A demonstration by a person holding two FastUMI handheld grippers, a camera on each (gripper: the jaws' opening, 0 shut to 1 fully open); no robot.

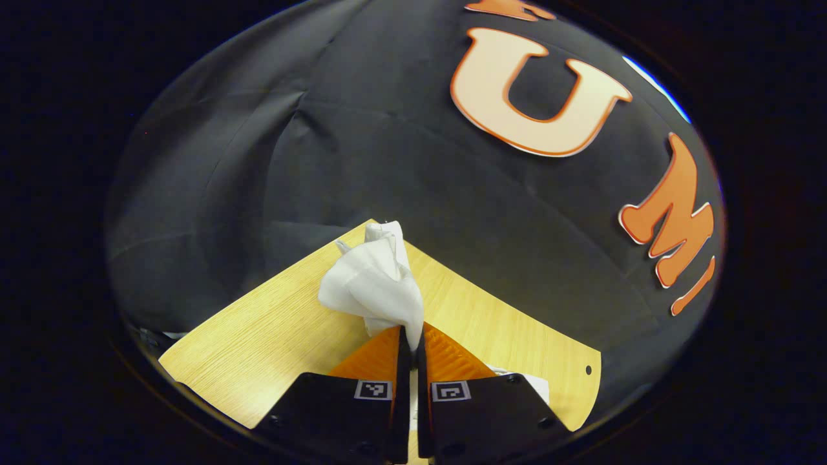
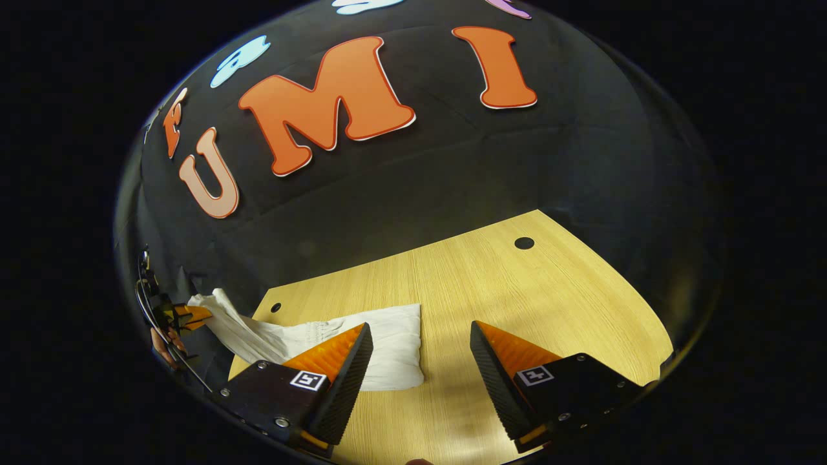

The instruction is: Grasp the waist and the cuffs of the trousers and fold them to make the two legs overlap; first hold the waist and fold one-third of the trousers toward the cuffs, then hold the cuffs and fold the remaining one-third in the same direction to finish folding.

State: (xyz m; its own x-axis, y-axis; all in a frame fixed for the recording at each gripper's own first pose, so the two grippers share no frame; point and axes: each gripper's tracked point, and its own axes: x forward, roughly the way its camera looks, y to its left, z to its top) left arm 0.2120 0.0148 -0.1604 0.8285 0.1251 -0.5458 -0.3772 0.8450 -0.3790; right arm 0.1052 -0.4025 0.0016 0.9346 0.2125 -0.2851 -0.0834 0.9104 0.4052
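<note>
While the left gripper (image 1: 411,332) pinches a bunch of the trousers (image 2: 387,342) off the table (image 2: 517,297) – right gripper (image 2: 420,352) gaping, empty – first fold seems underway; next, grab the opposite end.

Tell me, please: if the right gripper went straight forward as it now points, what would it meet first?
Probably the bare wooden table: the open right gripper points at it, and the white trousers lie slightly left of its line. Depth is unclear.

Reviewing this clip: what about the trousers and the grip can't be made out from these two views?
- Left gripper view: the left gripper is shut on a bunched end of the trousers; waist or cuff can't be told.
- Left gripper view: the cloth on the table is hidden behind the gripper's body.
- Right gripper view: the right gripper is open; its finger covers part of the trousers.
</note>
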